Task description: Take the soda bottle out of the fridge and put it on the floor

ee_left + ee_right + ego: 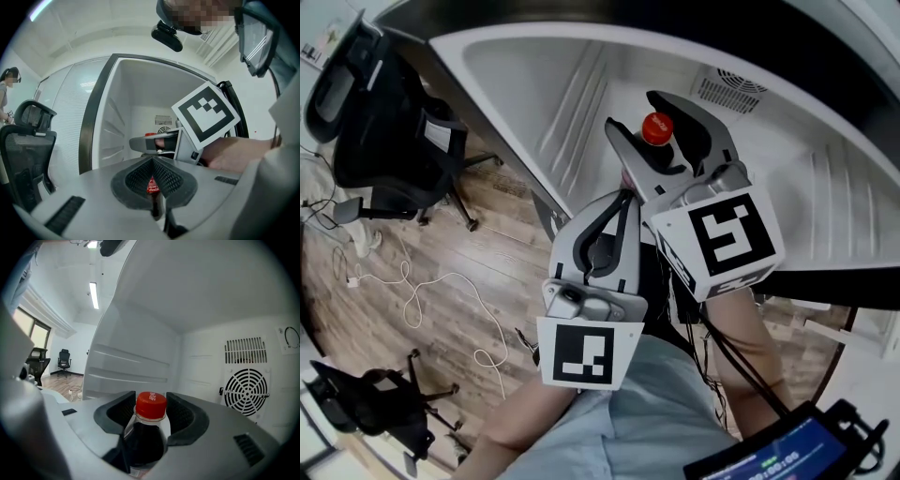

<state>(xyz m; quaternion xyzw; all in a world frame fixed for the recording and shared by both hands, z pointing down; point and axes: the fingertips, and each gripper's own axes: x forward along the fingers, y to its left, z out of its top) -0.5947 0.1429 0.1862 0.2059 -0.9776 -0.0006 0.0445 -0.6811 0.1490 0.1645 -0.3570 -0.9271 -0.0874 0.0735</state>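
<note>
The soda bottle (pixel 657 128), dark with a red cap, stands inside the open white fridge (pixel 581 75). My right gripper (pixel 649 117) reaches into the fridge and its jaws sit on both sides of the bottle. In the right gripper view the bottle (pixel 151 405) fills the gap and the pads (pixel 180 416) lie against its shoulders, so the right gripper (pixel 150 416) is shut on it. My left gripper (pixel 619 202) hangs just outside the fridge, below the right one. Its jaws are shut and hold nothing (pixel 152 161). The bottle's label (pixel 152 186) shows through the slit.
The fridge's back wall carries a round fan grille (pixel 246 392). A black office chair (pixel 384 141) stands on the wooden floor to the left, with white cables (pixel 422 291) trailing beside it. Another chair base (pixel 375 403) is at the lower left. A person (pixel 7 93) stands far off.
</note>
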